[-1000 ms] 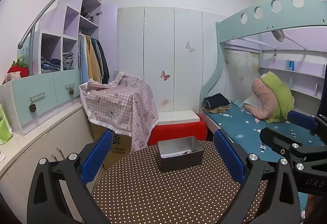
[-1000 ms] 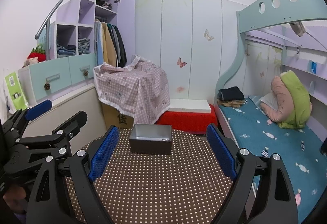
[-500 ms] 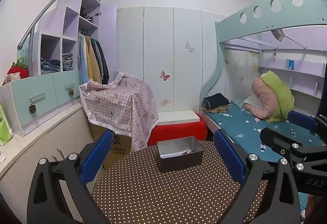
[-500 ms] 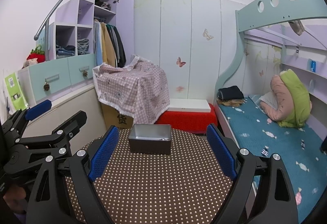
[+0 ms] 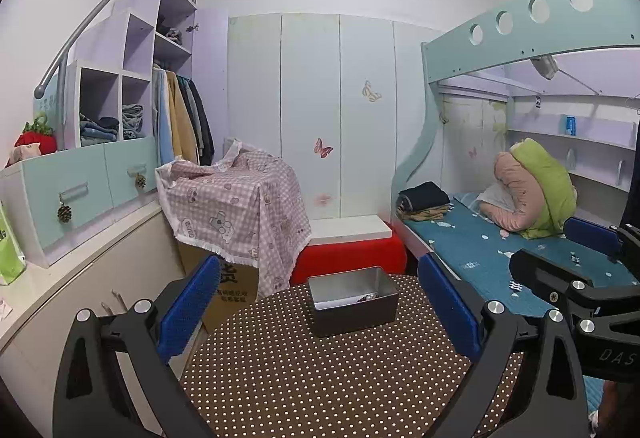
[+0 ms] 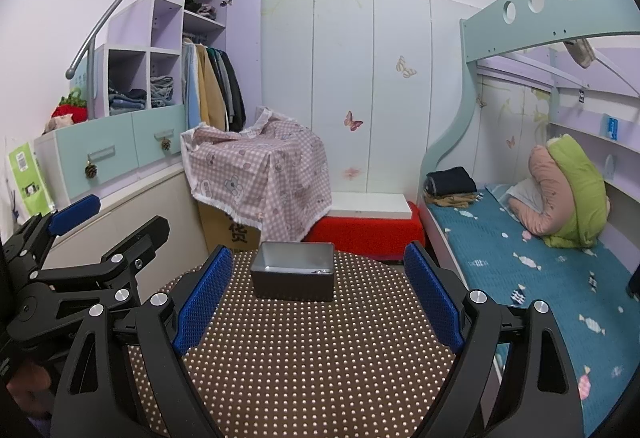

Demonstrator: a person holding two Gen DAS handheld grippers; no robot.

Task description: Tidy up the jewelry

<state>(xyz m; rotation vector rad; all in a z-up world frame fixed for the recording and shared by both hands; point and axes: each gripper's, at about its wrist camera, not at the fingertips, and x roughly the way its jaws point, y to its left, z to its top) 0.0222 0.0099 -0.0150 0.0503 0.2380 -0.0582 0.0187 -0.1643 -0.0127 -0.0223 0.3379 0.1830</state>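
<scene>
The left gripper [image 5: 320, 308] and right gripper [image 6: 316, 298] hang side by side over the near part of a dotted table [image 5: 320, 378], jaws wide, holding nothing. A grey tin [image 5: 352, 300] sits at the far edge; small jewelry [image 5: 370, 296] lies inside, against its right wall.

One metal box [image 5: 352, 302] sits on one dotted desk [image 5: 320, 378], with a small bit of jewelry [image 5: 370, 296] inside — too small to count its pieces. Two claws are in sight: the left claw [image 5: 320, 318] and the right claw [image 6: 320, 302], each with two blue pads. Elsewhere: one checked cloth [image 5: 236, 206] over one cardboard box [image 5: 234, 286], three butterfly stickers — one of them [image 5: 323, 148] pink — two pinecones, one [image 5: 64, 213] per drawer, and one bunk bed [image 5: 520, 250].
</scene>
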